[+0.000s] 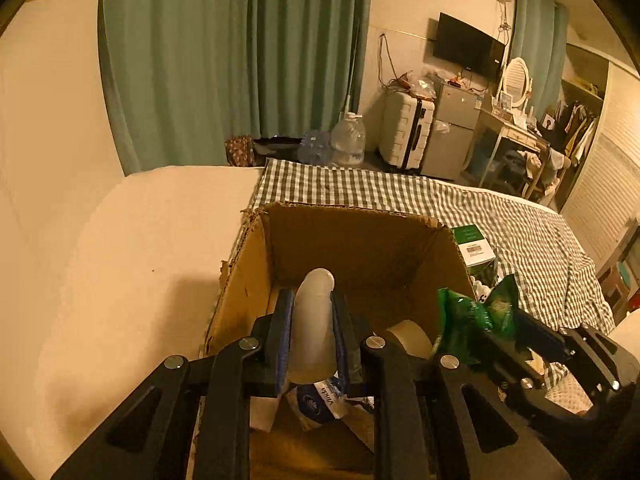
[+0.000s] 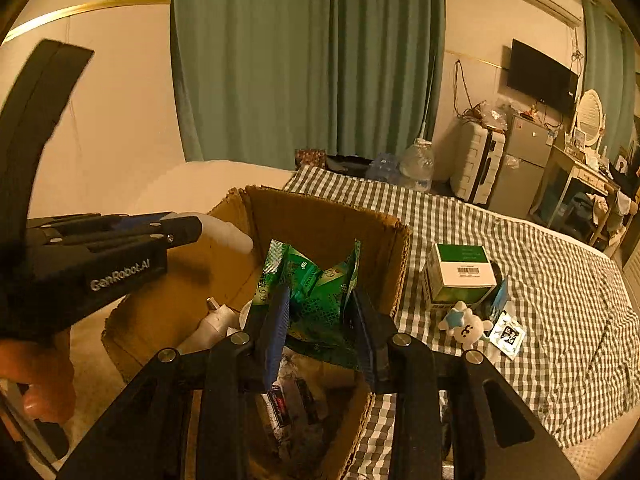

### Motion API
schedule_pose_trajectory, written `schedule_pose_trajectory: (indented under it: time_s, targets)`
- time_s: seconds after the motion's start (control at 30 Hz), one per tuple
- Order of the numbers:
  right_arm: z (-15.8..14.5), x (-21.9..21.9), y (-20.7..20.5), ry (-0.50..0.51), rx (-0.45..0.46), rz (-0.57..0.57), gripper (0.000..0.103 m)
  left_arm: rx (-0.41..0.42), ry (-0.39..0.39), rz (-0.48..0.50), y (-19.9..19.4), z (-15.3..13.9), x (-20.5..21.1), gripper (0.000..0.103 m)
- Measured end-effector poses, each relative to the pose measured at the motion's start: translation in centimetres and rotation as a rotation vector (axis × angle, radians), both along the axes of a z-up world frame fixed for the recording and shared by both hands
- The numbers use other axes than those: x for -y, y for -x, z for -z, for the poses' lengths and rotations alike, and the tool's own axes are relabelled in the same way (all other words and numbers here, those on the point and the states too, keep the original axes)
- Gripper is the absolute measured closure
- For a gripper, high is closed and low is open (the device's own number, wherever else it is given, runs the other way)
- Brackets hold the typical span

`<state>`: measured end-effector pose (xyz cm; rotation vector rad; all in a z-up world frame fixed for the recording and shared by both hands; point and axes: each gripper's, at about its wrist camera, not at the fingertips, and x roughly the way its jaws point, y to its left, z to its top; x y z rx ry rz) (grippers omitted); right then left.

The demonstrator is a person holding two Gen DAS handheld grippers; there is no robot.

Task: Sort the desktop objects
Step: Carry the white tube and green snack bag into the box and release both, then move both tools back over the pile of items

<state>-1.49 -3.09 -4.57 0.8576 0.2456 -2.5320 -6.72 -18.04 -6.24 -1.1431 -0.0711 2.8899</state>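
To drop both things cleanly I should bring each one well inside the walls of the cardboard box (image 2: pixel 320 216) before letting go, so nothing catches on the torn rim. My left gripper (image 1: pixel 313 320) is clamped on a pale plastic bottle (image 1: pixel 314 312), held upright over the box's open top, with a roll of tape (image 1: pixel 408 338) just to its right inside. My right gripper (image 2: pixel 320 312) pinches a crumpled green packet (image 2: pixel 316 292) over the same box, the small green-topped box (image 2: pixel 460 276) and plush toy (image 2: pixel 466 324) lying to its right on the checked cloth (image 2: pixel 540 280).

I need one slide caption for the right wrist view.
Right tongs hold a crinkled green plastic packet above an open brown cardboard box.
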Motion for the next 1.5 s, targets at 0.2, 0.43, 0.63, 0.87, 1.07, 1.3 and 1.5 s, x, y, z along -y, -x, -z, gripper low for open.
schedule_pose_trajectory:
  time_s: [0.2, 0.43, 0.63, 0.87, 1.07, 1.3, 1.5]
  targets:
    - [-0.3, -0.5, 0.3, 0.018, -0.025, 0.005, 0.046, -0.037, -0.002, -0.01, -0.3, -0.9, -0.2, 0.063]
    - [-2.0, -2.4, -0.2, 0.061, -0.055, 0.027, 0.043, -0.093, -0.04, -0.033, -1.3, -2.4, 0.2, 0.054]
    - [-4.8, -4.9, -1.9, 0.08, -0.101, 0.063, 0.025, -0.164, -0.04, -0.031, -3.6, -4.6, -1.2, 0.027]
    - [-8.2, -9.9, -4.0, 0.1, -0.148, 0.125, 0.008, -0.303, -0.071, -0.012, -7.3, -8.2, -3.5, 0.0]
    - [-11.2, -14.4, -5.7, 0.123, -0.202, 0.179, 0.0, -0.348, -0.035, 0.018, -9.0, -10.0, -7.3, 0.0]
    - [-12.5, -19.3, -7.6, 0.079, -0.25, 0.233, 0.0, -0.347, -0.016, 0.04, -9.9, -10.6, -11.2, 0.0]
    - [-12.1, -23.6, -7.4, 0.068, -0.229, 0.233, 0.0, -0.318, 0.003, 0.072, -9.7, -9.8, -14.7, 0.0]
